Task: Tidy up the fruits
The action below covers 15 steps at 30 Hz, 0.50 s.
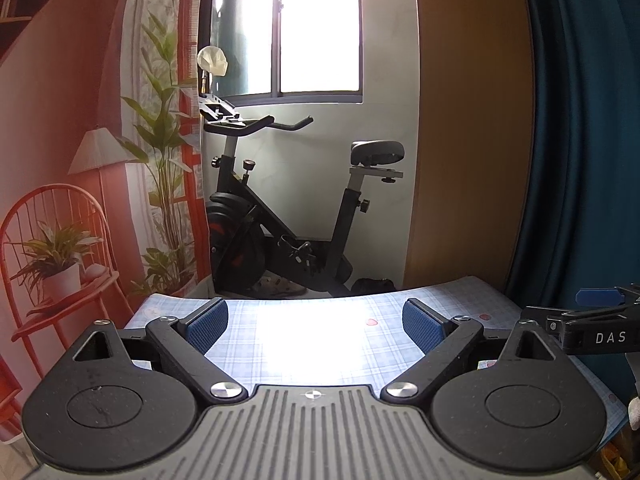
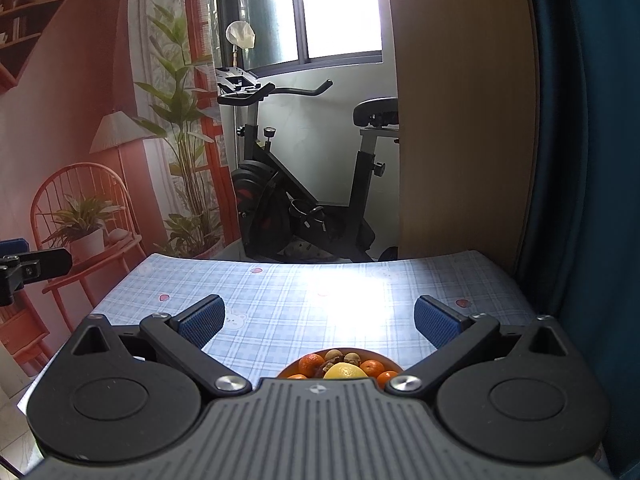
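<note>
In the right wrist view an orange bowl sits on the checked tablecloth just ahead of the gripper body, partly hidden by it. It holds a yellow lemon, several small oranges and brown walnuts. My right gripper hovers above the bowl, open, with nothing between its blue pads. My left gripper is open too, over bare cloth, and no fruit shows in its view. The right gripper's finger shows at the right edge of the left wrist view.
The table with a blue checked cloth ends at a far edge; beyond it stands a black exercise bike. A printed wall backdrop is on the left, a wooden panel and a dark blue curtain on the right.
</note>
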Motion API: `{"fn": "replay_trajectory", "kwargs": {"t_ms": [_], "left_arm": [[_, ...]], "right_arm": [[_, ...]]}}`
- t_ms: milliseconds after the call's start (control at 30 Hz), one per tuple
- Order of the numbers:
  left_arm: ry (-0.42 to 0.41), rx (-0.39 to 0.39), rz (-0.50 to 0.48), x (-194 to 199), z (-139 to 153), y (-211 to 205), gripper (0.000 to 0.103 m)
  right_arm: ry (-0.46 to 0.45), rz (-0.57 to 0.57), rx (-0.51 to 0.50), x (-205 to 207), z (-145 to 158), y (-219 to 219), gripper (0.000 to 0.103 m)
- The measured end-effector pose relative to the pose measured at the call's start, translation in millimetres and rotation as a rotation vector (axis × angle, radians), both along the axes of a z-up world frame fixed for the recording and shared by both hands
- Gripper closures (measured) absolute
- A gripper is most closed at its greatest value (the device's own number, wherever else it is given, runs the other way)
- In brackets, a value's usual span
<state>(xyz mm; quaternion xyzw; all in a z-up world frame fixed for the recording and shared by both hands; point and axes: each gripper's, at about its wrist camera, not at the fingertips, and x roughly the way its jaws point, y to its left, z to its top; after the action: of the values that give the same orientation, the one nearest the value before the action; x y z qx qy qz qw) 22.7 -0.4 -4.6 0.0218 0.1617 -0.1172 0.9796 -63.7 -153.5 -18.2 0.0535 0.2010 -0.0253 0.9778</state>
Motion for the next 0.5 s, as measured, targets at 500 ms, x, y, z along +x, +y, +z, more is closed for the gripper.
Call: {"fn": "replay_trajectory", "kwargs": {"t_ms": [500], "left_arm": [[-0.001, -0.003, 0.003, -3.0, 2.4, -0.9, 0.006]], "right_arm": [[-0.009, 0.003, 0.003, -2.9, 3.6, 1.9, 0.000]]}}
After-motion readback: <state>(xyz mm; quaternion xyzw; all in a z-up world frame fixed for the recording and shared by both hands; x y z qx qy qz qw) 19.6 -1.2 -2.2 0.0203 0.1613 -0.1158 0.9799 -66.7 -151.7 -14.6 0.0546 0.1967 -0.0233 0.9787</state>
